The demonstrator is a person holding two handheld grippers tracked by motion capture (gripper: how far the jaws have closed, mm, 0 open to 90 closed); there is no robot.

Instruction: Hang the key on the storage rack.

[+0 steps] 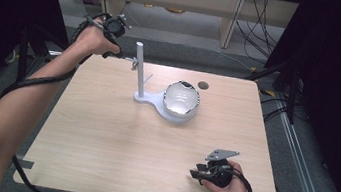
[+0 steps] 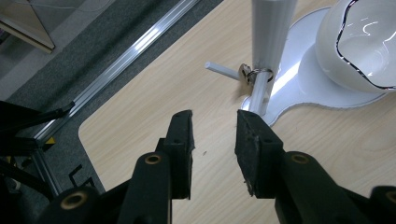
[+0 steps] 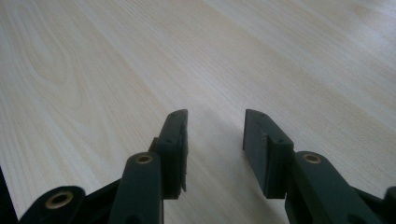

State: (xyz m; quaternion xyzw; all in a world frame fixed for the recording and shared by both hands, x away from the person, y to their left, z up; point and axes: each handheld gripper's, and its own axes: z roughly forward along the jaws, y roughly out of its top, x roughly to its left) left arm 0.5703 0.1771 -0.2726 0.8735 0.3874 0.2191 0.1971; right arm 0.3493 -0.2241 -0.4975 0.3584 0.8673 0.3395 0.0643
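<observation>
A white stand (image 1: 139, 71) with an upright post and side pegs rises from a flat white base (image 1: 157, 103) at the back middle of the wooden table (image 1: 102, 137). A glossy white bowl (image 1: 182, 98) sits on that base. In the left gripper view a metal key ring (image 2: 252, 74) hangs on a peg (image 2: 223, 71) of the post (image 2: 271, 28), beside the bowl (image 2: 359, 42). My left gripper (image 1: 126, 58) is held high at the table's back left edge; its jaws (image 2: 214, 135) are open and empty, a short way from the ring. My right gripper (image 1: 196, 173) rests low at the front right, open (image 3: 215, 135) over bare wood.
A small dark round hole (image 1: 203, 85) sits in the tabletop behind the bowl. Metal rails (image 2: 116, 70) and grey floor lie beyond the table's back left corner. Cables (image 1: 262, 23) and wooden furniture legs (image 1: 231, 18) stand behind the table.
</observation>
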